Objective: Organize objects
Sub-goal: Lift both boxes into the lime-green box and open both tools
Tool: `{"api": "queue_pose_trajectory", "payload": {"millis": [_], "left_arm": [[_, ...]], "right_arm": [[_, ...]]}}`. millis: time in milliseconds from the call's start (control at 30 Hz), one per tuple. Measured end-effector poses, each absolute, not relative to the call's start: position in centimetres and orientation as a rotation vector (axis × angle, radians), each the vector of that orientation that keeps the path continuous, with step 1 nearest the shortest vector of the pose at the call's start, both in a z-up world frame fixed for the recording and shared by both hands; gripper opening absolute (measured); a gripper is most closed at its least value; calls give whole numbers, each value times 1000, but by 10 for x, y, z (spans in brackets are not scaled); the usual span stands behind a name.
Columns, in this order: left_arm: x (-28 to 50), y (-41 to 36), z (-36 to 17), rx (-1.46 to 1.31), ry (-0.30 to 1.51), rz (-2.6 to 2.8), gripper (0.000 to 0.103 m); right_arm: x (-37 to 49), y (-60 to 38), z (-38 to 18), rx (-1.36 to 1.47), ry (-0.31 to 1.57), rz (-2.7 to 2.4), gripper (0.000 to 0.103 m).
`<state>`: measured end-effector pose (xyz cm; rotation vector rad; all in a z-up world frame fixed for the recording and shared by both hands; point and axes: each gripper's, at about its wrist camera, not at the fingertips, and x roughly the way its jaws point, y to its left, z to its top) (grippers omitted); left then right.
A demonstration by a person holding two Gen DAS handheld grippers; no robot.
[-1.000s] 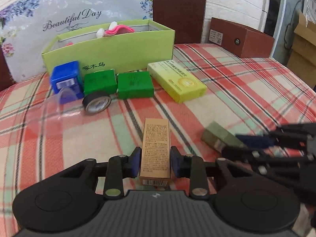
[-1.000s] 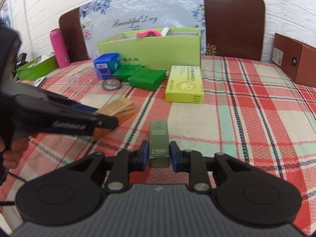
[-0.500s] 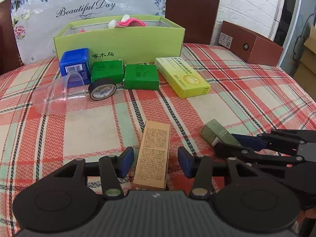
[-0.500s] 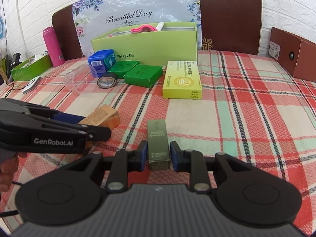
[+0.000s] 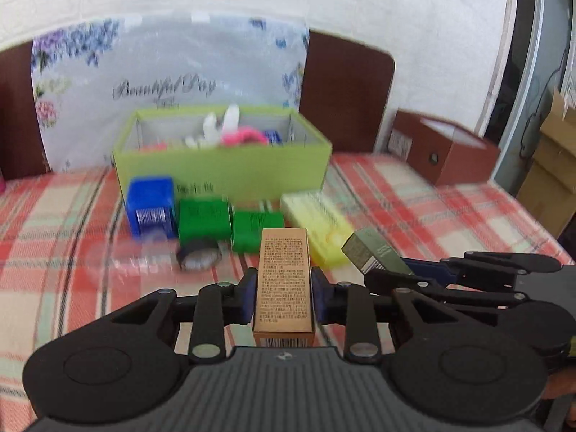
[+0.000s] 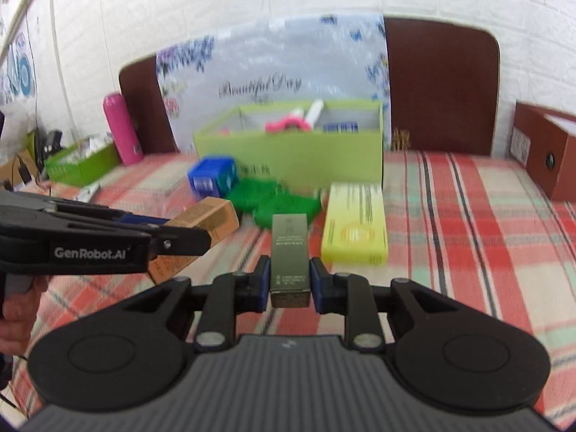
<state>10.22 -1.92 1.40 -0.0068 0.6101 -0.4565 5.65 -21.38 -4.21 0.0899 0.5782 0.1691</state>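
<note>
Left wrist view: the left claw (image 5: 283, 297) squeezes a tan box (image 5: 283, 280); the right claw (image 6: 287, 280) squeezes an olive-green box (image 6: 289, 252).

The left tool (image 5: 283, 297) is closing on the tan box (image 5: 283, 280) and lifting it off the desk (image 5: 450, 212); the right tool (image 6: 287, 280) is raising the olive box (image 6: 290, 255) alongside.

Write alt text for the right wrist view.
The right gripper holds a dark olive box above a plaid tablecloth. At left, the left gripper holds a tan box; a lime-green organizer box stands behind.
</note>
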Motion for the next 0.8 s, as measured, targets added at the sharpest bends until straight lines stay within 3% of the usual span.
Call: {"api": "queue_pose_trajectory", "payload": {"millis": [367,800], "left_arm": [[202,-17,72,-54,531,-338,32],[309,-22,51,-64,614,-250,32]], "right_arm": [[158,-222,4,48,436,106,22],[280,-243,-28,57,523,43,22]]}}
